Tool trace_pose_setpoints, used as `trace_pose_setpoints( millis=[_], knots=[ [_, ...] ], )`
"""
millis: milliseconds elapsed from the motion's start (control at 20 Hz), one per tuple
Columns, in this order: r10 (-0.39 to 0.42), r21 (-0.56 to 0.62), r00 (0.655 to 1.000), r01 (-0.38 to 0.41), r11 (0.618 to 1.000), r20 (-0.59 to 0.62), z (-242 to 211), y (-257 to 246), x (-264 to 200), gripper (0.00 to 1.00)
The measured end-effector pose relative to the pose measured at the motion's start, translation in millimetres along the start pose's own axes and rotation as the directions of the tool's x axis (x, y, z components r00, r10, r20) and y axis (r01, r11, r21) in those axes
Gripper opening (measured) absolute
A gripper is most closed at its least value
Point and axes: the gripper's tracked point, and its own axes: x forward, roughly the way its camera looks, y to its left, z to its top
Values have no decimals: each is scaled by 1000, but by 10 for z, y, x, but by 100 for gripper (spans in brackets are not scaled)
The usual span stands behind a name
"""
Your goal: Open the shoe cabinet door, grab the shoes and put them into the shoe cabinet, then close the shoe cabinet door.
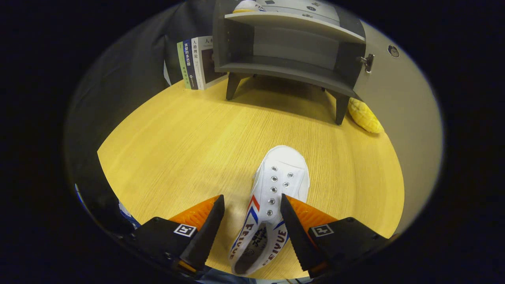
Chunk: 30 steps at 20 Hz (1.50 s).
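The white shoe (272,209) lies on the wooden table (177,157), heel toward the gripper (252,215) and toe pointing away toward the shoe cabinet (288,47). Its long axis runs nearly in line with the fingers, tipped a little to the right. The heel and laced part sit between the spread fingers, closer to the right one; whether that one touches, I cannot tell. The jaws stand open, gripping nothing. Beyond, the cabinet's door (394,98) is swung wide, shelf bare, books (197,63) beside it.

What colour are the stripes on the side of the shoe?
Red and blue, on the white shoe lying between the open gripper jaws, in the gripper view.
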Motion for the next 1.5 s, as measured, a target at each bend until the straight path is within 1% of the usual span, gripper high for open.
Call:
trace_pose_setpoints(
  millis=[100,150,250,350,450,500,550,600,650,700,750,800,850,950,1050,1200,1300,1400,1500],
  knots=[
    [-20,-29,1000,20,999,-2,0,6,48,89],
    [-36,-52,999,35,998,-12,-28,1,71,83],
    [-121,-104,993,119,987,-14,-25,-116,95,73],
    [-148,-134,989,145,980,-10,-37,-118,87,62],
    [-138,-187,990,134,973,-10,-40,-130,78,51],
    [-132,-193,991,127,973,-12,-46,-129,86,51],
    [-128,-209,992,122,970,-15,-45,-128,84,42],
    [-104,-172,994,99,980,-16,-57,-119,157,34],
    [-102,-162,995,99,982,-9,-45,-118,54,27],
    [-93,-187,996,90,978,-10,-57,-122,60,19],
    [-64,-136,998,63,989,-1,-113,-115,-2,19],
    [-57,-99,998,59,993,15,-78,-135,35,4],
    [-48,-75,998,50,996,31,-58,-111,63,2],
    [-9,-32,1000,9,999,29,-49,-100,54,2],
    [24,38,999,-26,999,49,7,-100,25,2],
    [19,75,996,-26,997,92,116,-133,-42,2],
    [35,104,993,-47,993,114,194,-162,-126,2],
    [51,138,989,-70,988,138,355,-170,-142,2],
    [43,146,986,-67,987,163,500,-200,-227,2]
  ],
)
